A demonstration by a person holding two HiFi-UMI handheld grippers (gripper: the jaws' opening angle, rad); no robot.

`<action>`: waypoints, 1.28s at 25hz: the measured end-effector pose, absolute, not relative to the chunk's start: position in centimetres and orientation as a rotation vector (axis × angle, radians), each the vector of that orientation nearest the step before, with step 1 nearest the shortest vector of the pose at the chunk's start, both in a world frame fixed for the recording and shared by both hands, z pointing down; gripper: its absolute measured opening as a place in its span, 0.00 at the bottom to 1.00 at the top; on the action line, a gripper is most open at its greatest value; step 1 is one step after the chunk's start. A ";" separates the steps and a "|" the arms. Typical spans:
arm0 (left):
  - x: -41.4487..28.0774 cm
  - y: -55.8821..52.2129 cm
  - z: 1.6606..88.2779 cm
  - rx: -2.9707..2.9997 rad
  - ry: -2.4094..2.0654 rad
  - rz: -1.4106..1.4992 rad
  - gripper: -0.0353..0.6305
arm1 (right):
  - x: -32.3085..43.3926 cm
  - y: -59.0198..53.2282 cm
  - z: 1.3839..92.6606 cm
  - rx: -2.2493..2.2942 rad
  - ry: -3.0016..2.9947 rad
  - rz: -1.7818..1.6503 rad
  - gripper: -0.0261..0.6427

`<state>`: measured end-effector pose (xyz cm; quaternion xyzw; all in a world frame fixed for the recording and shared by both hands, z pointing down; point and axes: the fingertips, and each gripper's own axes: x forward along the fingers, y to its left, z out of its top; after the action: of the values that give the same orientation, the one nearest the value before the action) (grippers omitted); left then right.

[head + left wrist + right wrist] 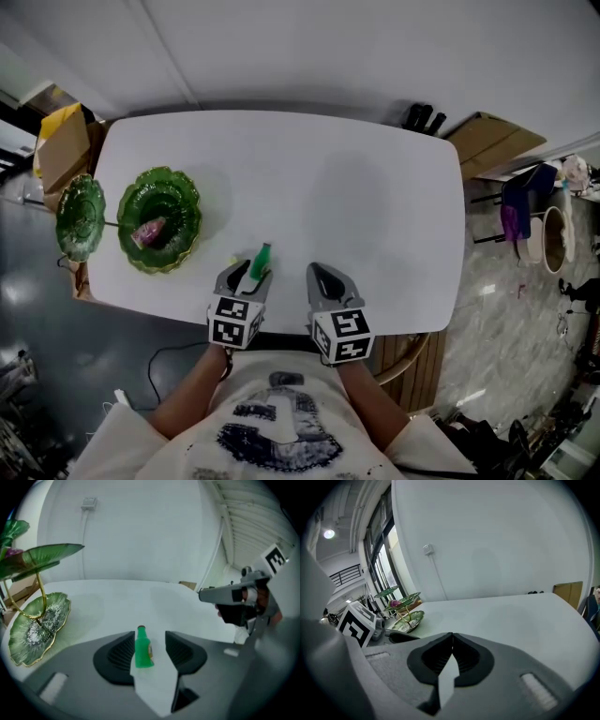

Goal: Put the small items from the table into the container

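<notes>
left gripper (149,638) jaws wide apart, small green bottle (142,651) upright between them on white table (140,603), not pinched, bottle label unreadable, right gripper (452,639) jaws closed together, empty

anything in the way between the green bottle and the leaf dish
Nothing visible: only bare white table lies between the green bottle, standing between the left gripper's open jaws, and the green leaf dish.

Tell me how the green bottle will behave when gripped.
The green bottle stands upright, tall and narrow-based, between the open jaws of the left gripper, so a sideways nudge would probably tip it. It looks like small, smooth plastic: likely light, stiff, perhaps slippery.
</notes>
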<state>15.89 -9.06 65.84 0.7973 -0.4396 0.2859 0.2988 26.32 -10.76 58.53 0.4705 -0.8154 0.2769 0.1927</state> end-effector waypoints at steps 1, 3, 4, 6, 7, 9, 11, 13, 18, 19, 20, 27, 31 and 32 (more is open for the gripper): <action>15.9 -9.0 66.4 2.106 -1.159 0.775 0.31 | 26.5 -10.8 58.7 1.321 -2.285 0.781 0.04; 16.2 -8.9 66.9 2.084 -1.147 0.798 0.31 | 26.8 -10.9 58.9 1.320 -2.277 0.790 0.04; 16.3 -8.9 67.1 2.072 -1.139 0.807 0.31 | 26.9 -11.0 59.1 1.319 -2.274 0.794 0.04; 16.5 -8.9 67.5 2.050 -1.125 0.820 0.31 | 27.1 -11.2 59.4 1.317 -2.267 0.801 0.04; 16.6 -8.9 67.7 2.042 -1.120 0.825 0.31 | 27.3 -11.2 59.5 1.317 -2.263 0.806 0.04; 16.7 -9.0 68.2 2.030 -1.114 0.834 0.31 | 27.4 -11.4 59.8 1.314 -2.259 0.813 0.04; 16.8 -9.0 68.6 2.018 -1.107 0.844 0.31 | 27.5 -11.4 60.0 1.307 -2.257 0.820 0.04; 16.8 -9.1 69.1 2.008 -1.110 0.849 0.31 | 27.5 -11.5 60.2 1.301 -2.256 0.826 0.04; 16.8 -9.2 69.9 1.986 -1.110 0.868 0.31 | 27.8 -11.6 60.7 1.298 -2.248 0.836 0.04; 16.8 -9.2 70.0 1.980 -1.106 0.871 0.31 | 27.8 -11.6 60.7 1.297 -2.246 0.838 0.04; 16.8 -9.2 70.1 1.974 -1.105 0.874 0.31 | 27.9 -11.7 60.8 1.296 -2.245 0.840 0.04; 16.8 -9.1 71.0 1.956 -1.089 0.903 0.31 | 28.2 -11.7 60.8 1.300 -2.241 0.848 0.04; 16.7 -8.9 71.3 1.952 -1.092 0.923 0.31 | 28.4 -11.6 60.8 1.308 -2.237 0.850 0.04; 16.7 -8.9 71.4 1.952 -1.092 0.925 0.31 | 28.4 -11.5 60.8 1.311 -2.236 0.850 0.04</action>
<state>16.69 -8.93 71.36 0.7547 -0.4222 0.3575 0.3527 28.42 -11.52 60.76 0.4704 -0.8022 0.3050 0.2054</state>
